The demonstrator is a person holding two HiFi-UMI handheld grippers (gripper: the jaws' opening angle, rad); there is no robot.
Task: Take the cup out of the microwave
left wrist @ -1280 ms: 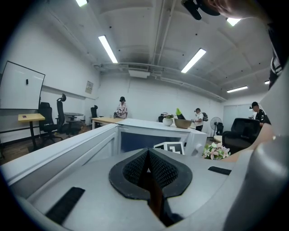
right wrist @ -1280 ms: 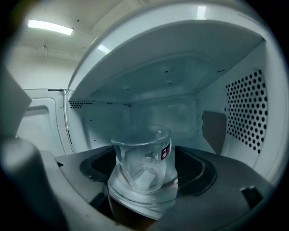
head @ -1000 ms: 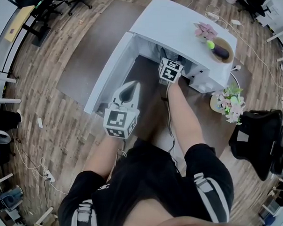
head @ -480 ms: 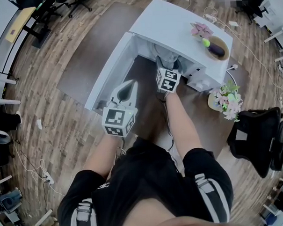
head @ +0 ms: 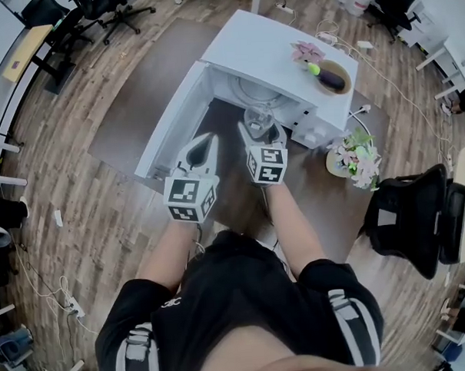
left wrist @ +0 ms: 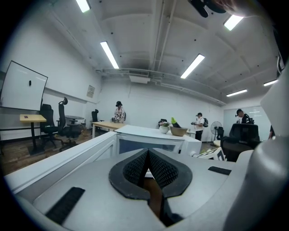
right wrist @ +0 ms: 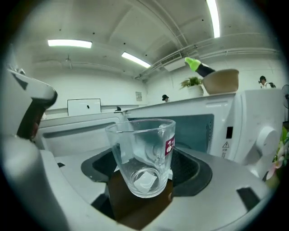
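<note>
The right hand-held gripper (head: 259, 133) has its jaws clamped on a clear glass cup (right wrist: 143, 153) with a handle. It holds the cup just outside the open cavity of the white microwave (head: 276, 48), above the brown table (head: 337, 207). The left hand-held gripper (left wrist: 147, 168) has its jaws pressed together with nothing between them. It hangs near the microwave's swung-open door (head: 172, 118).

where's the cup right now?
Cup is clamped in the right gripper, just in front of the open microwave, right of the left gripper in head view.
</note>
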